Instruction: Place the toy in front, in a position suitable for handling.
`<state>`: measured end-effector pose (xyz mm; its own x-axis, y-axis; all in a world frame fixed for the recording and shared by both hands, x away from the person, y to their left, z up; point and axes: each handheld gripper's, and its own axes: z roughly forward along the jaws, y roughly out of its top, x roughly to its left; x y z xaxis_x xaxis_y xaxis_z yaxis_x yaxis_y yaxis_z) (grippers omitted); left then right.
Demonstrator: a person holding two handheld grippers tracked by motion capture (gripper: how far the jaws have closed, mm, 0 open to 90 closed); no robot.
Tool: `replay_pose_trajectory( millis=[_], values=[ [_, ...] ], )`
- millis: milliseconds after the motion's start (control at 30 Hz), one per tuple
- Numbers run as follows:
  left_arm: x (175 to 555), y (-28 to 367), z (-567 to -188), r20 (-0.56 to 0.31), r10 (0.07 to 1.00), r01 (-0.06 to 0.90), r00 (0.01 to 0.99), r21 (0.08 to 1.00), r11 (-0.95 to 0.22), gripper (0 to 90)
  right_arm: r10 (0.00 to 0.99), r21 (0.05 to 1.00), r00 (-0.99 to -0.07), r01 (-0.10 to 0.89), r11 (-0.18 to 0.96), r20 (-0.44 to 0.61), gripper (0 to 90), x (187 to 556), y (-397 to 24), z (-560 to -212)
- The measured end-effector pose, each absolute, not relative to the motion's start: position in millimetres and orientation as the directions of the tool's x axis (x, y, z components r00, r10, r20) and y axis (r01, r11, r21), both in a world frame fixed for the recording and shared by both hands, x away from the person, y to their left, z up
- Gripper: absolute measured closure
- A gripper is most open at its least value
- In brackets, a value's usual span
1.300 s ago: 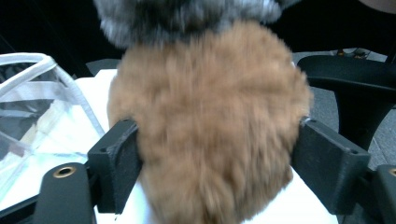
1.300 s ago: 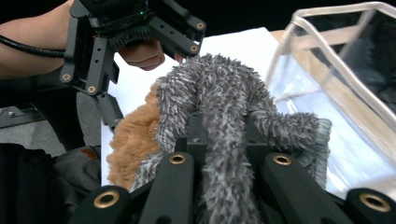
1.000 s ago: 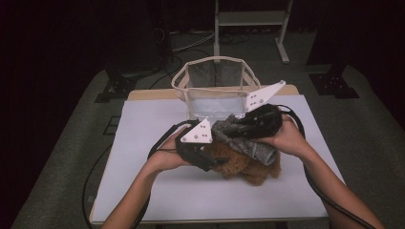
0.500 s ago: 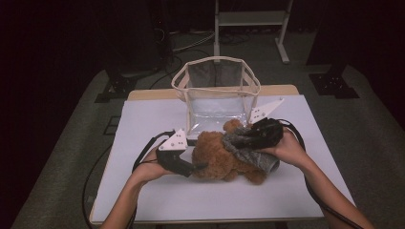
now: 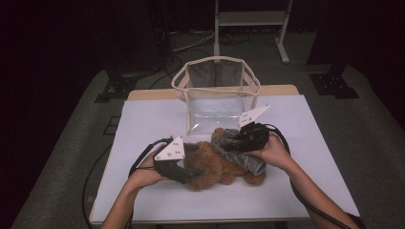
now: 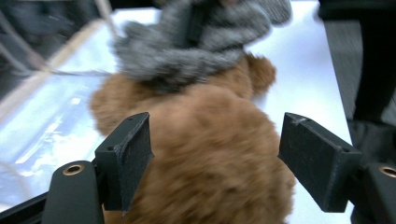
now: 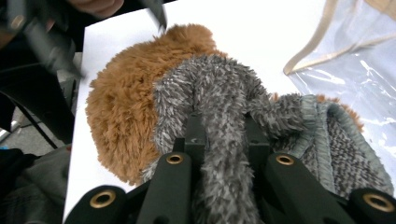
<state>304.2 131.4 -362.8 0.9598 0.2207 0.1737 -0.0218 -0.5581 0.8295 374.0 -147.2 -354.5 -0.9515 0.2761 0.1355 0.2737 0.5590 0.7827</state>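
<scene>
Got a brown plush teddy bear [image 5: 217,164] lying on its side on the white counter [image 5: 143,119], just in front of the clear plastic tote bag [image 5: 217,90] with the cream trim. It has a grey knitted scarf [image 5: 239,155] wrapped round it, and that scarf is what I'm working on.

My right gripper [image 7: 219,140] has its fingers clamped on a thick strand of the scarf — the right gripper view shows the fuzzy grey band running straight down between them, pinched tight. My left gripper [image 6: 215,154] is a different story: fingers apart, straddling the bear's brown body. In the left gripper view the left-hand pad looks right against the fur, the other stands a bit clear, so I'd call that bracketing, not a grip.

The bit that matters: the bear's long axis runs roughly left-right across the counter, body end toward my left hand, scarf end toward my right. The scarf lies beyond the left fingers, up past the bear's body, so the right hand is clearly the nearer one to it. Both forearms come in low from the near edge, both hands angled inward toward each other, with the bear between them.

My guess is that next the left pins the body while the right pulls the scarf.
</scene>
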Motion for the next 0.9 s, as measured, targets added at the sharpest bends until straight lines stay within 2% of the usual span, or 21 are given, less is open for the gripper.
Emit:
replay_pose_trajectory(
  millis=[100, 233, 433, 533, 700, 900],
  values=[
    [303.6, 124.6, -373.9, 0.203, 0.206, -0.04, 0.957, 0.798, -0.602, 23.7, 0.275, 0.785, -0.953, 0.264, 0.561, 0.124, 76.3, 372.8, -147.4, -351.5],
    [309.3, 130.0, -378.8, 0.207, 0.234, -0.025, 0.95, 0.797, -0.603, 23.5, 0.296, 0.789, -0.949, 0.264, 0.556, 0.109, 76.2, 370.4, -164.2, -344.5],
    [314.6, 131.9, -377.7, 0.204, 0.249, -0.015, 0.947, 0.801, -0.599, 23.0, 0.392, 0.812, -0.91, 0.327, 0.483, 0.133, 76.1, 372.1, -216.7, -343.2],
    [314.6, 128.8, -375.1, 0.202, 0.242, -0.021, 0.949, 0.807, -0.591, 21.8, 0.409, 0.811, -0.902, 0.339, 0.477, 0.136, 76.0, 371.7, -224.6, -345.4],
    [316.2, 118.7, -378.6, 0.211, 0.233, -0.03, 0.949, 0.799, -0.6, 13.9, 0.45, 0.819, -0.882, 0.36, 0.446, 0.142, 75.9, 370.4, -246.0, -350.7],
    [322.8, 112.7, -384.1, 0.223, 0.252, -0.024, 0.942, 0.791, -0.611, 9.2, 0.479, 0.814, -0.863, 0.39, 0.431, 0.16, 75.9, 371.3, -258.0, -357.6]
  ],
)
